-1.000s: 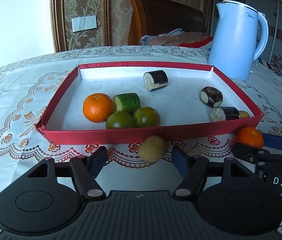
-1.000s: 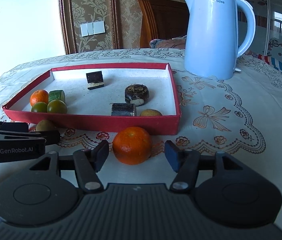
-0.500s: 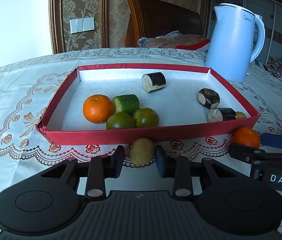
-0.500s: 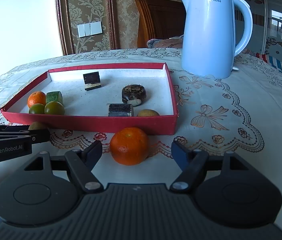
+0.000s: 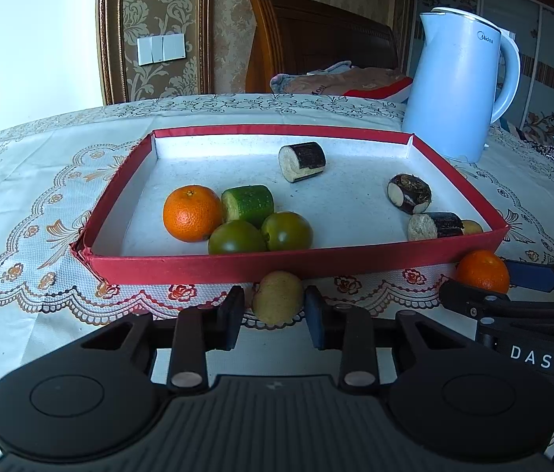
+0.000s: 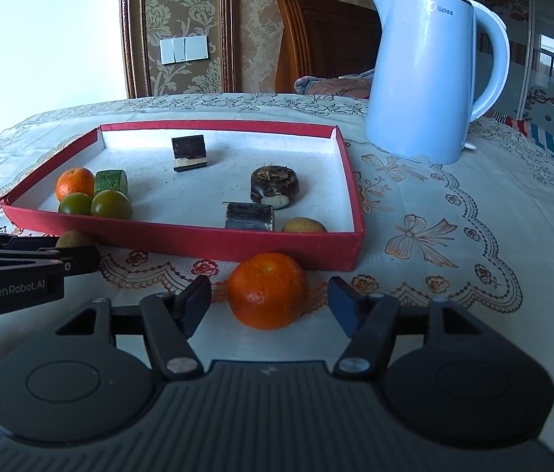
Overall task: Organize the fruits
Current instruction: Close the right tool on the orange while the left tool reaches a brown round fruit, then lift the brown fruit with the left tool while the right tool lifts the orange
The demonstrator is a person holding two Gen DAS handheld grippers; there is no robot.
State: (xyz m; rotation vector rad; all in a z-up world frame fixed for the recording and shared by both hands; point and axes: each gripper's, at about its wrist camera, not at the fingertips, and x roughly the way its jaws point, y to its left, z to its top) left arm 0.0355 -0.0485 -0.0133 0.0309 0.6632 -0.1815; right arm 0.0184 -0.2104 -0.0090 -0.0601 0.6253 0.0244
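Holding fruit | red tray (image 5: 182, 265) | oranges, green fruits, cut pieces

A lived-in home: damask wallpaper (image 5: 167, 4), lace tablecloth (image 6: 454, 212), electric kettle (image 6: 426, 70) at two o'clock, carved wooden chair (image 5: 316, 39) at twelve.

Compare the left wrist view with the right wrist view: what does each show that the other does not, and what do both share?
Only the left wrist view shows the left gripper from behind, its pads shut on the yellowish fruit.

Only the right wrist view shows the right gripper from behind, jaws closing either side of an orange, with gaps showing.

Both show the red tray holding another orange, two green fruits and dark cut pieces, plus the blue kettle.
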